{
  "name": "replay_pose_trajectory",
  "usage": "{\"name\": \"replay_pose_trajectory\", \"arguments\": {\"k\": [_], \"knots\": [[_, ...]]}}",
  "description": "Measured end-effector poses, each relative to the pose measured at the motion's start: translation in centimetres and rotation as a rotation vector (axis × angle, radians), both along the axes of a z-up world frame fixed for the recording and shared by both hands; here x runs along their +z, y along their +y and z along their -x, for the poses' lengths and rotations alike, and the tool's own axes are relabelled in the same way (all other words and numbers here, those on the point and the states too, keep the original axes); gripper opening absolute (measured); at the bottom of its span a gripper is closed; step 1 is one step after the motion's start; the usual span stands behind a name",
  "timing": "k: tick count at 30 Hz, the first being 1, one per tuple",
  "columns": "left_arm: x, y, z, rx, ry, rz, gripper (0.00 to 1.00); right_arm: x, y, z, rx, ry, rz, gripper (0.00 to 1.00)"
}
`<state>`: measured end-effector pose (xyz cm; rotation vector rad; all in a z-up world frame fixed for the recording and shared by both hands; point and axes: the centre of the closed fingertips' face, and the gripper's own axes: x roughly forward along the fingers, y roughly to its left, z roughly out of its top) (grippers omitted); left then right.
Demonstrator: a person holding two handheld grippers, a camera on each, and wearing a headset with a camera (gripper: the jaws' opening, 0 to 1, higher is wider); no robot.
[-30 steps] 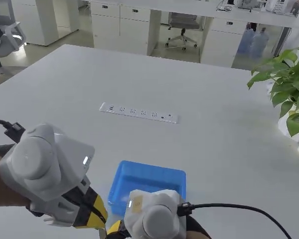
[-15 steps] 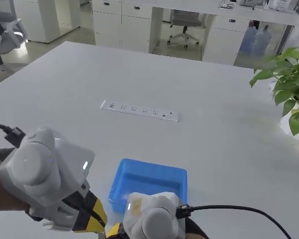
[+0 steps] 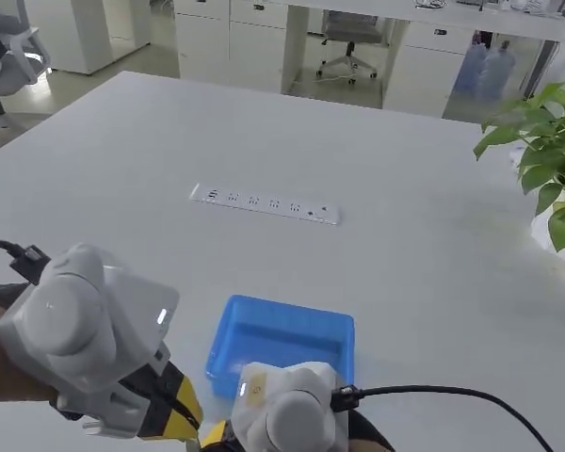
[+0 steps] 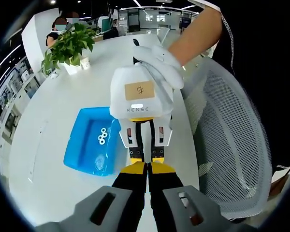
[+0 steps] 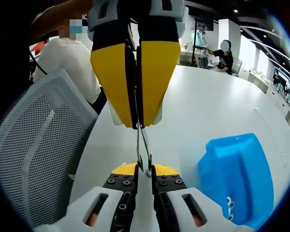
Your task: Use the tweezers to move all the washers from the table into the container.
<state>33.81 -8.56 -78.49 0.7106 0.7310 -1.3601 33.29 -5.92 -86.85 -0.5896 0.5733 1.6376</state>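
The container (image 3: 281, 339) is bright blue, and the washers (image 4: 102, 137) in it are white rings. The counter (image 3: 264, 132) is plain off-white; the power strip (image 3: 264, 203) is white with dark sockets. Both claws have white housings, black fingers and yellow tips. The left claw (image 5: 137, 122) shows broad yellow pads. The right claw (image 5: 145, 170) shows small yellow tips over black, pale grey at its base, and a tan label on its housing. The tweezers (image 5: 143, 145) are silvery. The cable (image 3: 452, 391) is black. The plant (image 4: 70, 43) is green, its pot (image 4: 75, 66) white. The chair (image 5: 34, 145) is grey mesh.
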Motion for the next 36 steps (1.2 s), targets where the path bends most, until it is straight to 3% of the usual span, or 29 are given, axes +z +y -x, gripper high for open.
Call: {"name": "replay_pose_trajectory", "arguments": {"k": [27,36], "knots": [[-0.41,0.09,-0.27,0.009,0.011,0.005,0.03,-0.03,0.25,-0.15,0.006,-0.002,-0.02,0.12],[-0.37,0.06,-0.17,0.012,0.01,0.002,0.04,-0.03,0.29,-0.16,0.008,-0.024,-0.023,0.09]]}}
